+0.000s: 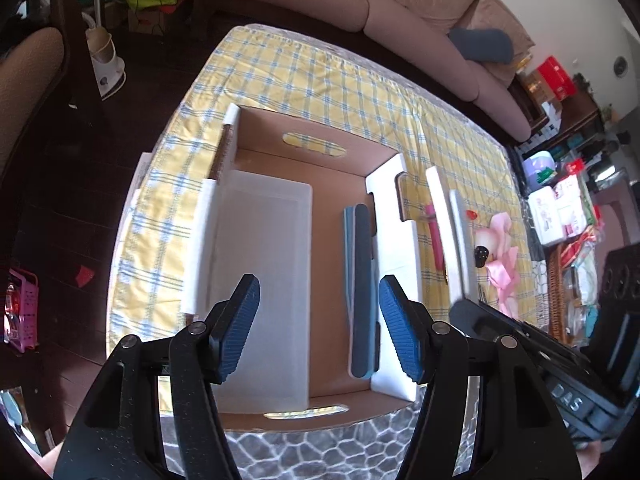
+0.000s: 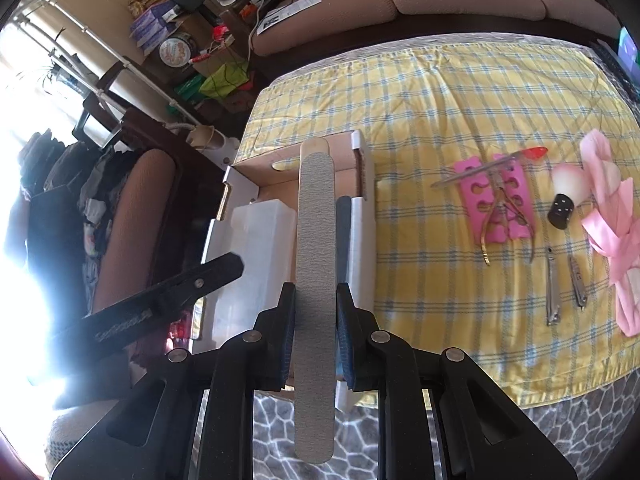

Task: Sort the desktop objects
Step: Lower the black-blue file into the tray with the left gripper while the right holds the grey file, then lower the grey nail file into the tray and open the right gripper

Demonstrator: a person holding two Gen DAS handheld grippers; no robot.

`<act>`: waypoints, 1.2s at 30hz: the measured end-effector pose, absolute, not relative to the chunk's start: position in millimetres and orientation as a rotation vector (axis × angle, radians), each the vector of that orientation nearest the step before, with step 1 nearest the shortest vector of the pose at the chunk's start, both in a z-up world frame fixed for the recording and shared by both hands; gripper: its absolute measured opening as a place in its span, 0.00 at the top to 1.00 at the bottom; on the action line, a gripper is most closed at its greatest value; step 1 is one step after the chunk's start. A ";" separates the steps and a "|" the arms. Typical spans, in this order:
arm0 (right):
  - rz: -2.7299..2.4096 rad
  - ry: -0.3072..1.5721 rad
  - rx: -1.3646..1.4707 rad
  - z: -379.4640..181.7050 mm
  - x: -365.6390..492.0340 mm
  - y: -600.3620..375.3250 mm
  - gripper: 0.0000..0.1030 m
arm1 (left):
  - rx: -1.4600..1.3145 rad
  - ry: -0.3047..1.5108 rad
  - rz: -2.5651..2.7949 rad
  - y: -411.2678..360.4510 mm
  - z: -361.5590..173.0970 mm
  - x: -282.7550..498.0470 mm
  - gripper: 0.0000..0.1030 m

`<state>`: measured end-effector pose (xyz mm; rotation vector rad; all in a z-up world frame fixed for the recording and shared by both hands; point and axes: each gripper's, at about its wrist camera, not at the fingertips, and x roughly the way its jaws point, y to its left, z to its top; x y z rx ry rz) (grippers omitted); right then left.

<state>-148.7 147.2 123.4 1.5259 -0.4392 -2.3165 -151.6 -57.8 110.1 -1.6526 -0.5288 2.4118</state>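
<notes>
Pinched between the blue pads of the right gripper point(image 2: 316, 320) is a long grey nail file point(image 2: 316, 264), running lengthwise between the fingers and reaching out over the cardboard box point(image 2: 256, 188). Over that same box hangs the left gripper point(image 1: 320, 320), its fingers spread with nothing between them. Inside the box, a white tray point(image 1: 260, 280) lies toward the left wall, and two dark files point(image 1: 360, 280) stand on edge against the white foam insert point(image 1: 394, 240) at the right wall. The box sits on a surface covered by a yellow checked cloth point(image 2: 440, 100). On the cloth well to the right of the box lie pink toe separators point(image 2: 500, 200), with cuticle nippers point(image 2: 504, 220) and a red-tipped tool point(image 2: 496, 164) resting across them. Further right lie a black-handled brush point(image 2: 564, 200), two nail clippers point(image 2: 564, 284) and a pink ribbon point(image 2: 616, 232). Behind the surface stands a beige sofa point(image 1: 400, 4).
</notes>
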 end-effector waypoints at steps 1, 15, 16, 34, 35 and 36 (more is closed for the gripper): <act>-2.317 -0.433 1.531 121.5 -150.8 140.6 0.82 | -1.641 -0.533 2.410 -64.5 111.7 -149.7 0.43; -2.365 -0.431 1.691 70.1 -181.8 79.0 0.82 | -1.587 -0.574 2.364 -96.9 111.4 -148.8 0.42; -2.369 -0.427 1.704 66.7 -182.8 77.5 0.82 | -1.589 -0.581 2.359 -97.6 108.9 -149.1 0.41; -2.414 -0.253 1.824 32.9 -173.1 66.0 0.82 | -1.608 -0.600 2.321 -99.8 93.0 -150.7 0.39; -2.411 -0.253 1.827 31.8 -172.5 65.9 0.82 | -1.613 -0.598 2.321 -100.0 92.0 -150.6 0.39; -2.409 -0.251 1.831 30.8 -171.0 65.2 0.82 | -1.617 -0.595 2.323 -99.9 90.9 -150.1 0.39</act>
